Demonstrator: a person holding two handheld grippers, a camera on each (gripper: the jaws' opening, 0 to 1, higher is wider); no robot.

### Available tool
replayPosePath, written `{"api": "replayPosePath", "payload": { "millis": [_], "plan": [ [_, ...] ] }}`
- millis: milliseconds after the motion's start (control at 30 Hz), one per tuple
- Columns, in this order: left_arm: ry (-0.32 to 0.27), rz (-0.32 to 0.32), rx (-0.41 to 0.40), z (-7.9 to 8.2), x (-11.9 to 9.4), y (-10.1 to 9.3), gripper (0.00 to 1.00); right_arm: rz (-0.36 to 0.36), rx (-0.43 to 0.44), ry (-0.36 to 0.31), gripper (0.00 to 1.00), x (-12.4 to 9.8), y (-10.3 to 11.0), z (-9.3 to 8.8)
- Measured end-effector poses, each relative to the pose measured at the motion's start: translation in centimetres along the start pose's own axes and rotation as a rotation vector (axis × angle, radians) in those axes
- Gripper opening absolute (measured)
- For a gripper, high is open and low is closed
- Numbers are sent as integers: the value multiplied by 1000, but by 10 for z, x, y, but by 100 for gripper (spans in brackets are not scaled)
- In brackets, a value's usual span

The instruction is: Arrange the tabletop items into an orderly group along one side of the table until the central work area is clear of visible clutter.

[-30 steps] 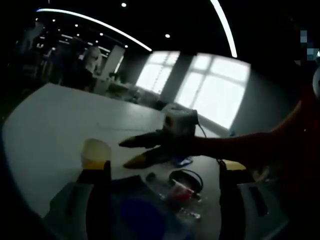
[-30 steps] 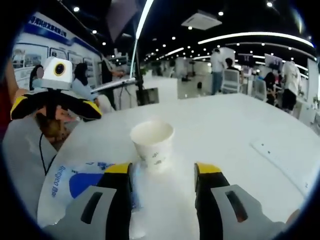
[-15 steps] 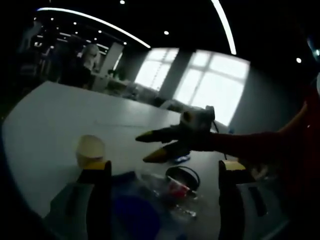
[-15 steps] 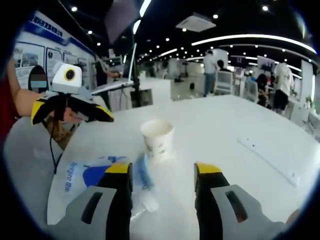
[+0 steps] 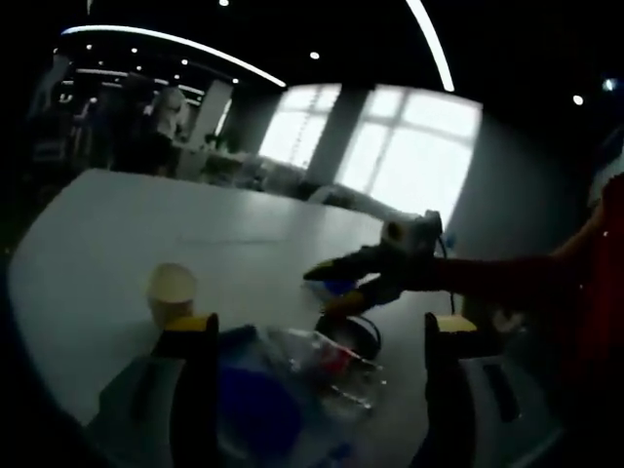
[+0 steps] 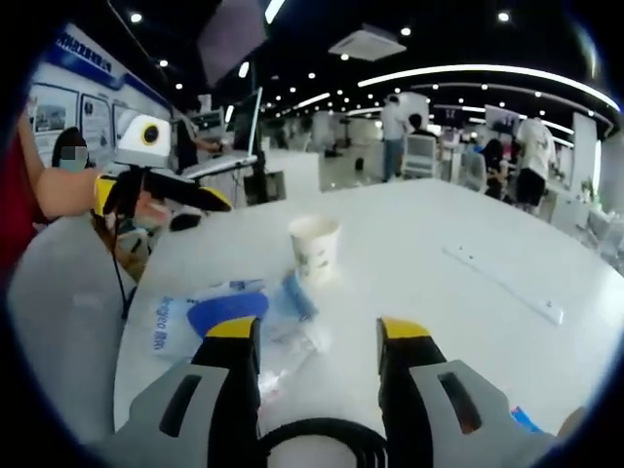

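Both grippers hang spread and empty above the white table (image 6: 468, 234), where the paper cup (image 6: 315, 246), probably light and crushable, stands beside a limp plastic bag (image 6: 224, 312), best pinched gently at its rim.

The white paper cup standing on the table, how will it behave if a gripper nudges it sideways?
The white paper cup stands upright with its mouth open and looks empty, so it is probably very light and would slide easily on the smooth white table. It is taller than its narrow base, so a high push could tip it. Thin paper walls would likely crush under a firm squeeze.
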State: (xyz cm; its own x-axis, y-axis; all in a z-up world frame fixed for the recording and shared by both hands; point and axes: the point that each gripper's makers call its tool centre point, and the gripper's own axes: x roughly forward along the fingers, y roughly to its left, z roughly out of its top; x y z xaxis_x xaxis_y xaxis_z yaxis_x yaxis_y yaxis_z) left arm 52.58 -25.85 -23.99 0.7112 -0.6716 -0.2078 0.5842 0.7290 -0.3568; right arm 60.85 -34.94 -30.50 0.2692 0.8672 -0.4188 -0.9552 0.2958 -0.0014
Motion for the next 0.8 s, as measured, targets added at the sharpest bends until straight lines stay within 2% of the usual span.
{"api": "replayPosePath", "payload": {
  "millis": [133, 367, 600, 800],
  "plan": [
    [28, 2, 39, -4, -8, -9, 83, -20, 3, -3, 47, -16, 5, -3],
    [55, 6, 52, -16, -21, -21, 83, -37, 4, 11, 46, -35, 18, -10],
    [68, 14, 48, -27, -29, -25, 82, -43, -2, 10, 46, -41, 30, -9],
    [82, 15, 47, -29, -25, -36, 82, -54, 1, 2, 46, -46, 35, -9]
  ]
}}
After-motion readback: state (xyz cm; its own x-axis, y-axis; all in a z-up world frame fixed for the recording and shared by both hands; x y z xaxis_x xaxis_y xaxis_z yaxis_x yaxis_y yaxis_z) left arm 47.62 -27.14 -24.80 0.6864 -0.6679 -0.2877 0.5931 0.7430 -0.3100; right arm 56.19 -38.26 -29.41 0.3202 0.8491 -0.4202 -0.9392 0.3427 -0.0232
